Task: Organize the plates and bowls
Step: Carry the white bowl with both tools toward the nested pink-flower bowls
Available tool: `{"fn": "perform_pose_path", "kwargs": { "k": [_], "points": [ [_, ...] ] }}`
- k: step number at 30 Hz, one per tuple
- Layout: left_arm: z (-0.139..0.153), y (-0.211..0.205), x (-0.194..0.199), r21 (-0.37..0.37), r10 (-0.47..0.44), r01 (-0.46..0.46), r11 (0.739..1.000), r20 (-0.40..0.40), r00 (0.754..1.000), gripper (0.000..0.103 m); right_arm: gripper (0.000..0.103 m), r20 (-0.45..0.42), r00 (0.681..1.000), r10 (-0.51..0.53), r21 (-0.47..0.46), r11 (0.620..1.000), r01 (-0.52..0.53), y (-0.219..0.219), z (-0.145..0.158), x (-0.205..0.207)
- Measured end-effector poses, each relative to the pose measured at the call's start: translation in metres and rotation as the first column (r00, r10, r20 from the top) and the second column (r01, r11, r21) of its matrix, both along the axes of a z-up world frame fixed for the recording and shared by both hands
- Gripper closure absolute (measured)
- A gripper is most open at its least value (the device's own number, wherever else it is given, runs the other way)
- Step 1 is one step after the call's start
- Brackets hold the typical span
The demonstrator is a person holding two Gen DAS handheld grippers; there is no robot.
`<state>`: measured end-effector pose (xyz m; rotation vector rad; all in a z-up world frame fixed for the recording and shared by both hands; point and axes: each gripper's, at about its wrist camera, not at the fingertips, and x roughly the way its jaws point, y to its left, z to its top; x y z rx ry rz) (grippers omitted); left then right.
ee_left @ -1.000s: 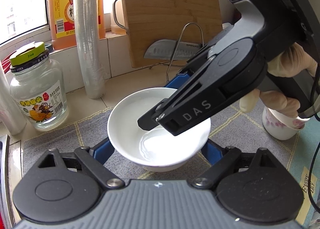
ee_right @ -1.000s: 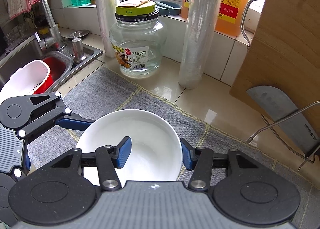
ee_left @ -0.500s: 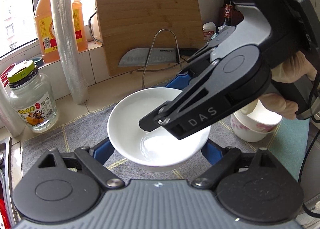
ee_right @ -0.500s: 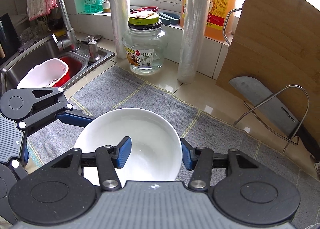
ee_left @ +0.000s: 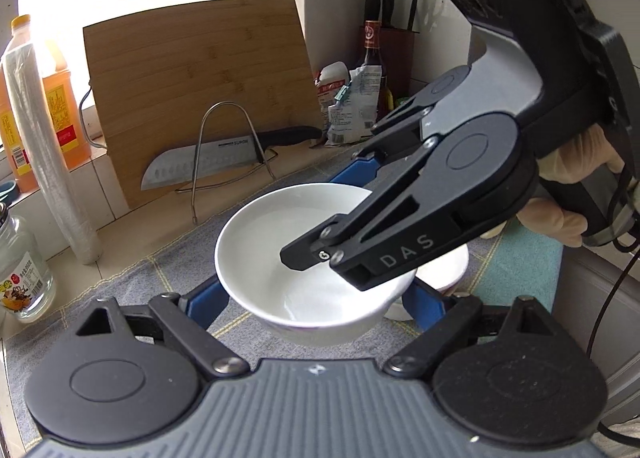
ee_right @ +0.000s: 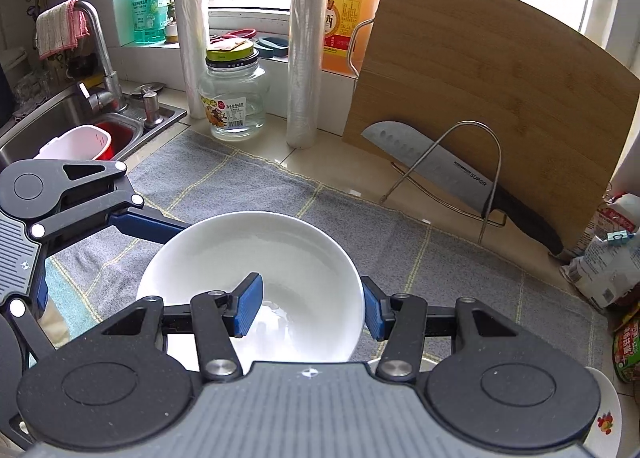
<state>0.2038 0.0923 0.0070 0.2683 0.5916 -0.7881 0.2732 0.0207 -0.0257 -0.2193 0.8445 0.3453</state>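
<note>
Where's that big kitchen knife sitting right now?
The knife rests against a wire stand at the foot of the wooden cutting board, right of centre in the right wrist view, beyond the grey mat.
</note>
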Motion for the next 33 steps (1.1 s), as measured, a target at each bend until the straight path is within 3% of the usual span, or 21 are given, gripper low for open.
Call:
{"fn": "perform_pose_path", "kwargs": {
  "k": [10, 18, 33],
  "points": [
    [0.005, -0.054, -0.004, -0.017, -0.121, 0.122, 0.992, 0.01, 0.993, 0.011, 0.046, 0.013, 0.991, -0.131, -0.025, 0.991, 0.131, -0.052, 0.008, -0.023],
    [-0.009, -0.082, 0.001, -0.016, -0.173, 0.173, 0.985, 0.001, 0.985, 0.011, 0.046, -0.01, 0.977, -0.212, -0.009, 0.977, 0.212, -0.081, -0.009, -0.027],
    [-0.031, -0.094, 0.003, 0.026, -0.171, 0.172, 0.985, -0.036, 0.985, 0.011, 0.046, -0.052, 0.968, -0.244, 0.044, 0.968, 0.247, -0.096, -0.036, -0.024]
  ]
}}
